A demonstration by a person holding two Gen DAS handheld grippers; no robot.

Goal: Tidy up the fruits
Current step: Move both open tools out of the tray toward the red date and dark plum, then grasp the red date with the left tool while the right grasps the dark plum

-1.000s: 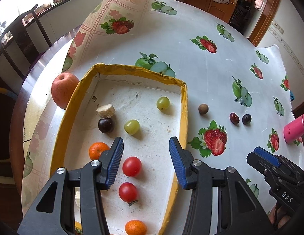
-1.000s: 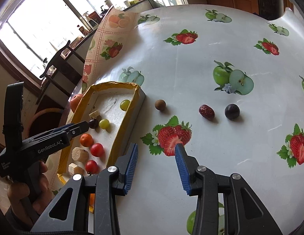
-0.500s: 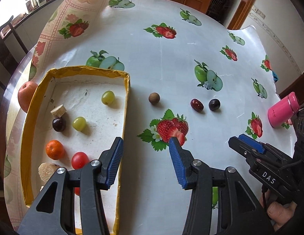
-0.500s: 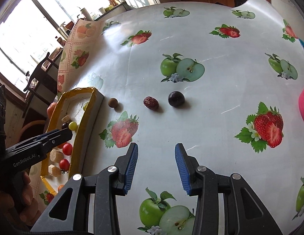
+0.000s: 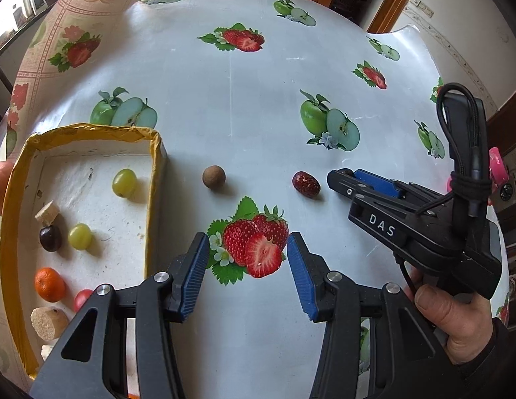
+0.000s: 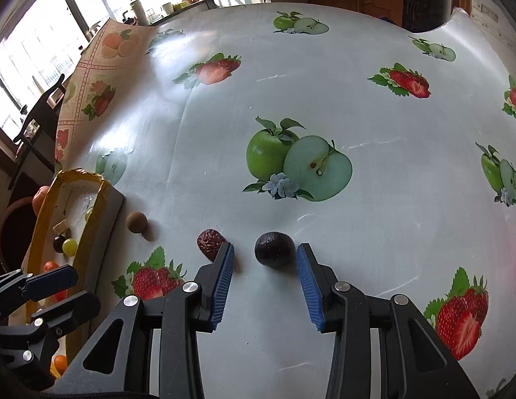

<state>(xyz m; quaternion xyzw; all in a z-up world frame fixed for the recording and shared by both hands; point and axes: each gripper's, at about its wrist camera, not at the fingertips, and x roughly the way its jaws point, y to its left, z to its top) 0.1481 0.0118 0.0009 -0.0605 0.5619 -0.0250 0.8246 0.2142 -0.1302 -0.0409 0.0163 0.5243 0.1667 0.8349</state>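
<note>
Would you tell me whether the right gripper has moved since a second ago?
Yes. The right gripper has come in from near the tray to straddle the dark plum, jaws just closing but not yet touching it.

My right gripper [image 6: 264, 257] straddles dark round plum [image 6: 274, 249]; small gap either side, pads not touching, jaws just been closing. Wrinkled red date [image 6: 209, 242] sits just outside left finger, crowding that side. Round brown longan [image 5: 214, 176] lies between date and yellow-rimmed cardboard tray [image 5: 151, 179]. My left gripper [image 5: 248, 269] hangs over bare fruit-print tablecloth [image 5: 241, 106], nothing between its fingers. Far half of tablecloth open.
</note>
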